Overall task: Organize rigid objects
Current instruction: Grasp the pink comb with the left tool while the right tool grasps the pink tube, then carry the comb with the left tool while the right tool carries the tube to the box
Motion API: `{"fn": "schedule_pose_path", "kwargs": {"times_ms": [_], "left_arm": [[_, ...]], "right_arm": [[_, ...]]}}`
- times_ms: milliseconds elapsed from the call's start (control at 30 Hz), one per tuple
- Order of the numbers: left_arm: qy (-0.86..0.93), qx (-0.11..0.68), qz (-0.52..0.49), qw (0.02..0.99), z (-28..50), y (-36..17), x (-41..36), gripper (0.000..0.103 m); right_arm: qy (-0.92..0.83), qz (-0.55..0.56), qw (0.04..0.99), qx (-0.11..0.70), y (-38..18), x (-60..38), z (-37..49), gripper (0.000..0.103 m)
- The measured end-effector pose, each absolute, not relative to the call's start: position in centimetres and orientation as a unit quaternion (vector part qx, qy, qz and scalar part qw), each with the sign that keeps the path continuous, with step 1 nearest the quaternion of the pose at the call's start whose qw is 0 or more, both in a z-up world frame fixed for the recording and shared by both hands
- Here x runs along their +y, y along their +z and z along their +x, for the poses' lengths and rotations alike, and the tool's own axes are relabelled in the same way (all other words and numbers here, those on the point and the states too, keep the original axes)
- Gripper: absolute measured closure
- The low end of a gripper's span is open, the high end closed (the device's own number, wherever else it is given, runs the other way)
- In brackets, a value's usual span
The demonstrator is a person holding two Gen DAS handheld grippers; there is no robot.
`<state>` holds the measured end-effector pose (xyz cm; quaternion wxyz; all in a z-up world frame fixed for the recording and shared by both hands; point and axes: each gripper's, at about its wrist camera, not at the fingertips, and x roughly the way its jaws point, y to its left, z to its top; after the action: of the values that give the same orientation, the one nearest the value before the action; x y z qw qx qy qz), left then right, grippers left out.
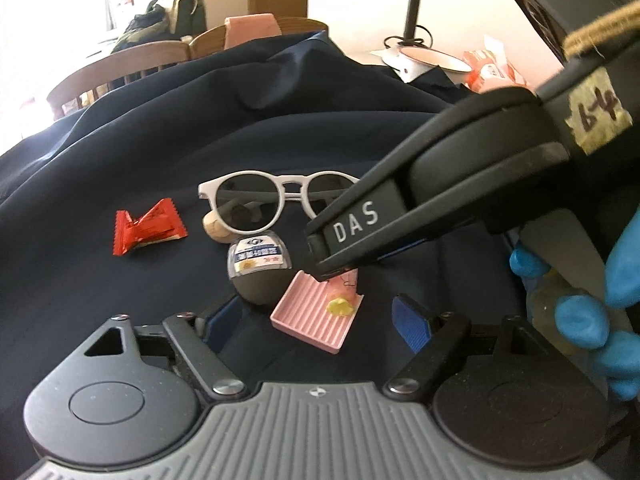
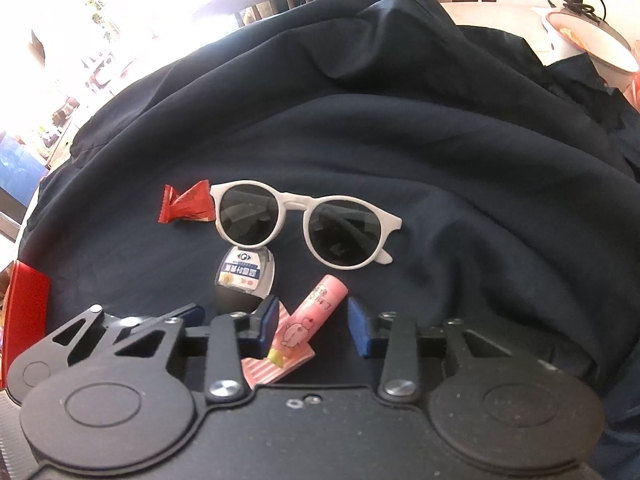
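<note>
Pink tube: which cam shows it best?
Right wrist: the pink tube shows nearly whole between the right gripper pads. In left wrist the gripper hides most of it.

One pair of white round-framed sunglasses (image 2: 306, 226), one red candy wrapper (image 2: 186, 203), one pink ribbed tray (image 1: 316, 316), one pink printed tube (image 2: 310, 320), one grey labelled egg-shaped case (image 2: 244, 278).

My table, draped in dark navy cloth (image 2: 400, 128)

Behind it I see curved wooden chairs (image 1: 120, 66) and a glaring bright window (image 1: 60, 0).
</note>
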<state>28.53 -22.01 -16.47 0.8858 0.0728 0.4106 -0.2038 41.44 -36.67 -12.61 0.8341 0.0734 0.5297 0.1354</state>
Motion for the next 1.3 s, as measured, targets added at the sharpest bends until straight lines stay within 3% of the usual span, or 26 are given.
{"fn": "schedule_pose_path", "kwargs": {"times_ms": [133, 267, 333, 633, 1300], "left_arm": [[-0.214, 0.418, 0.081, 0.879, 28.6, -16.9, -22.4, 0.043], [-0.214, 0.415, 0.094, 0.880, 28.3, -17.1, -22.8, 0.051], [-0.219, 0.412, 0.104, 0.878, 28.1, -17.1, -23.2, 0.062], [-0.215, 0.421, 0.116, 0.874, 27.0, -16.7, -23.6, 0.063], [-0.104, 0.424, 0.036, 0.899, 23.4, -11.1, -15.7, 0.063]], "right_arm": [[0.137, 0.068, 0.834, 0.530, -12.6, -36.8, 41.6, 0.074], [0.142, 0.056, 0.836, 0.526, -12.6, -36.6, 41.6, 0.077], [0.143, 0.050, 0.837, 0.526, -12.5, -36.5, 41.6, 0.080], [0.147, 0.056, 0.844, 0.513, -11.4, -36.8, 40.9, 0.088], [0.196, 0.016, 0.858, 0.475, -5.8, -34.0, 36.2, 0.088]]}}
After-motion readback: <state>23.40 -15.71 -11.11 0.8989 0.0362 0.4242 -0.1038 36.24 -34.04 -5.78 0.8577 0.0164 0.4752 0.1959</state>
